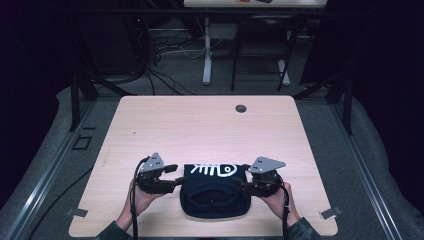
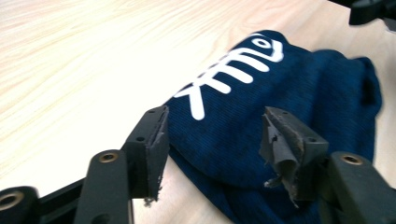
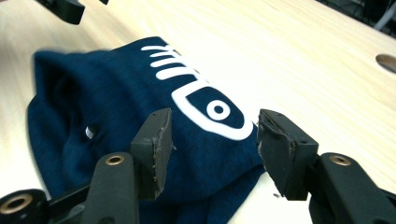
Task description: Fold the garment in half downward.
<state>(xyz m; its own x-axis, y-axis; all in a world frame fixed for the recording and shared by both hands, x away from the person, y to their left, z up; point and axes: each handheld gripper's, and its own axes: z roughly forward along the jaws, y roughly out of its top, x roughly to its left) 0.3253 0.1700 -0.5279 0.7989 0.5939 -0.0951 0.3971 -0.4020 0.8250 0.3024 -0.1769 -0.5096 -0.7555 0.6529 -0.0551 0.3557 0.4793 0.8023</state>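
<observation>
1 navy garment with white fish-skeleton print, near tabletop edge. Left gripper, right gripper: jaws wide apart at its sides, holding nothing.

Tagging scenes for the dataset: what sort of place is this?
Probably a lab recording rig: a bare wooden table in a dark room, cables on the floor, and metal rails flanking it.

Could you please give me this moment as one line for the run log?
beanie: flat on table, fish print up | left gripper: open at its left edge | right gripper: open at its right edge | nothing gripped
</observation>
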